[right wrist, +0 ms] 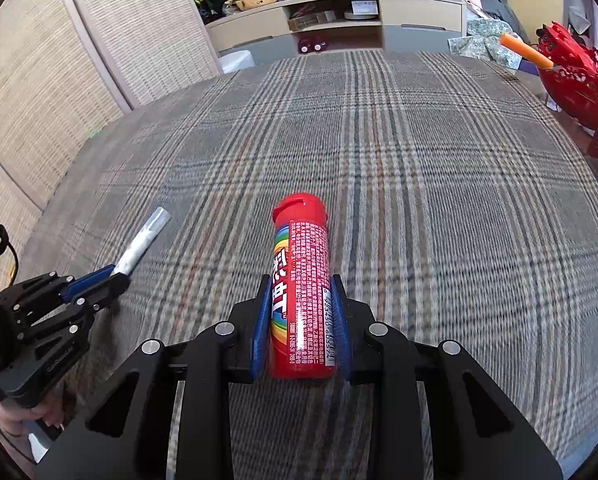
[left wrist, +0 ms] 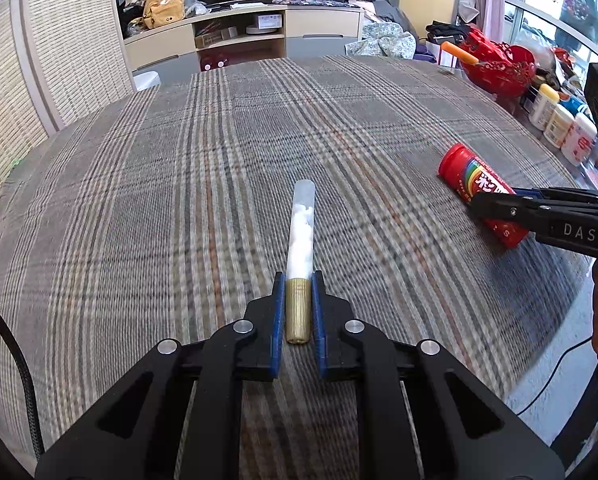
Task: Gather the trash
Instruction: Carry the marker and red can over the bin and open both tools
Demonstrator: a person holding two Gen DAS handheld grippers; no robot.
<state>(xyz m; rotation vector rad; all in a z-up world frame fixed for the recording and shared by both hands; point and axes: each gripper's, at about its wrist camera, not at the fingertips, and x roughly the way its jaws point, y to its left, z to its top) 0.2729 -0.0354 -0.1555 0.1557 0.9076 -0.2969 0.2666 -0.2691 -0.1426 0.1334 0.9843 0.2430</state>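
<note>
Black linkage bars and blue pads fill the bottom of the left wrist view, where the left gripper (left wrist: 297, 280) is clamped on the ribbed gold cap of a clear plastic tube (left wrist: 301, 236). White stuffing packs the tube, which sticks straight out ahead of the fingers over the plaid tablecloth (left wrist: 179, 184). Whether the tube's far end rests on the cloth or hangs just above it cannot be told. To the right, the right gripper (left wrist: 495, 206) comes in from the edge of the frame, closed around the lower part of a red candy tube (left wrist: 465, 178) with a rainbow label; its cap end points up and to the left. Beyond it, near the table's right edge, stand a red openwork basket (left wrist: 495, 68) with an orange stick (left wrist: 459, 52) poking out of it, and a row of white jars (left wrist: 559, 124). A low TV cabinet (left wrist: 243, 38) runs along the far wall, with a yellow bag (left wrist: 163, 6) on its left end.

Blue pads in the right wrist view press both sides of the red candy tube, about midway along its printed label, so this tool is clamped on it. The tube lies lengthwise between the fingers, red flip cap pointing away over the plaid cloth. At the left edge, the left gripper appears side-on with the clear tube jutting from its tips, up and to the right. A hand (right wrist: 15, 420) grips that tool's handle in the bottom left corner. The red basket with its orange stick sits at the upper right, well apart from both tools.
</note>
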